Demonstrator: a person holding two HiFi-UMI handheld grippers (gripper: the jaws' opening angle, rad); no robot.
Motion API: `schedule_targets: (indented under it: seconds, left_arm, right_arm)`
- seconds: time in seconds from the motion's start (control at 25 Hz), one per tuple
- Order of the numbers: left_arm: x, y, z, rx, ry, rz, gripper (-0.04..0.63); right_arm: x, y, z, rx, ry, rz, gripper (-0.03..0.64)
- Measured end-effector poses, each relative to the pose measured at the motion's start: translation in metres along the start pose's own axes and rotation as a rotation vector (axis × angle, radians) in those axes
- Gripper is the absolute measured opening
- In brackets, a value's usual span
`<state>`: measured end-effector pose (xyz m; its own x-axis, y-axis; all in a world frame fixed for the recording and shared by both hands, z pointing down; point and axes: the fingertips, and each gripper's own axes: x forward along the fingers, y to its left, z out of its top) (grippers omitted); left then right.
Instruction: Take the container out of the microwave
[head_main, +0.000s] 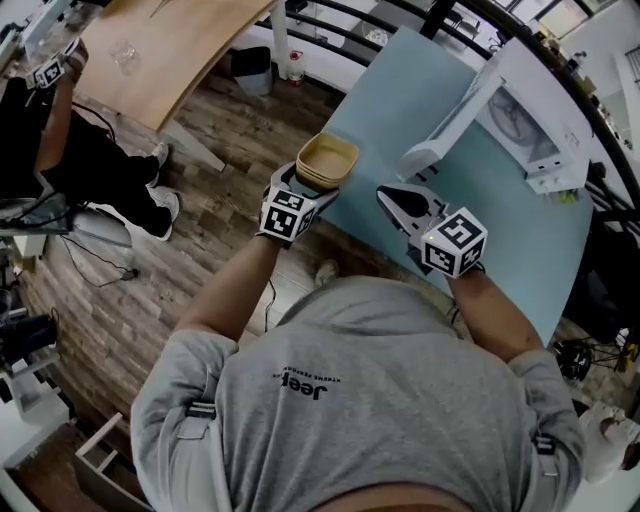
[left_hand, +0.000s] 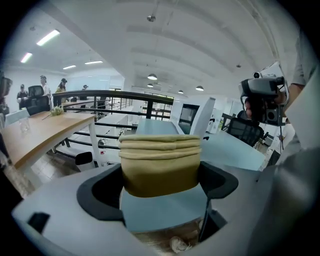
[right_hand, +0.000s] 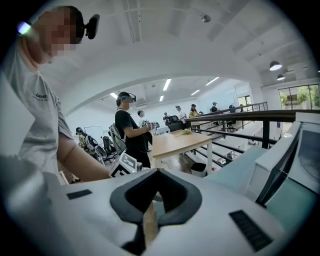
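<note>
Nearest: logged right gripper (head_main: 392, 198) pressed shut on nothing, short of microwave (head_main: 535, 135); judged to be parked as the spare hand. Beside it, further from microwave: found left gripper (head_main: 305, 195) clamped on container (left_hand: 160, 160), jaws on opposite walls under the ridged rim, likely to keep it level. Placed container well outside microwave, off its door side. Read it as upright, mouth up, axis vertical. Farthest: noted microwave door (head_main: 450, 125) standing open toward both grippers.

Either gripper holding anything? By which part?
Left gripper clamps the tan container by its side walls, below the rim. Right gripper is shut, empty.
</note>
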<state>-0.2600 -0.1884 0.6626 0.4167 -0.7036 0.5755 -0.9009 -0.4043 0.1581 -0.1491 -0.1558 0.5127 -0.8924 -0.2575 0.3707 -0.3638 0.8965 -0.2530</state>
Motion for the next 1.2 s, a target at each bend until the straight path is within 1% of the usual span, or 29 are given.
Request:
schedule_targets:
  seconds: [0.16,0.4,0.6,0.72,0.8,0.96,1.2]
  left_arm:
    - [0.013,0.002,-0.017,0.017,0.037,0.000,0.495]
    - [0.032,0.002,-0.027,0.059,0.060,-0.006,0.495]
    - [0.047,0.004,-0.051,0.088,0.145,-0.001,0.492]
    - [0.053,0.007,-0.065,0.132,0.192,0.014,0.492]
    - [0.056,0.008,-0.075,0.147,0.233,0.020,0.492]
    - [0.061,0.013,-0.089,0.149,0.285,0.032,0.494]
    - [0.066,0.013,-0.091,0.140,0.315,0.012,0.494]
  right_arm:
    - [0.000,0.001,-0.011,0.017,0.015,-0.016,0.018]
    - [-0.005,-0.002,-0.020,0.033,0.028,-0.044,0.018]
    - [-0.015,-0.011,-0.024,0.045,0.035,-0.075,0.018]
    - [-0.022,-0.015,-0.026,0.049,0.036,-0.090,0.018]
    - [-0.026,-0.018,-0.027,0.052,0.036,-0.100,0.018]
    - [-0.032,-0.021,-0.028,0.056,0.038,-0.112,0.018]
    - [-0.036,-0.029,-0.030,0.065,0.041,-0.125,0.018]
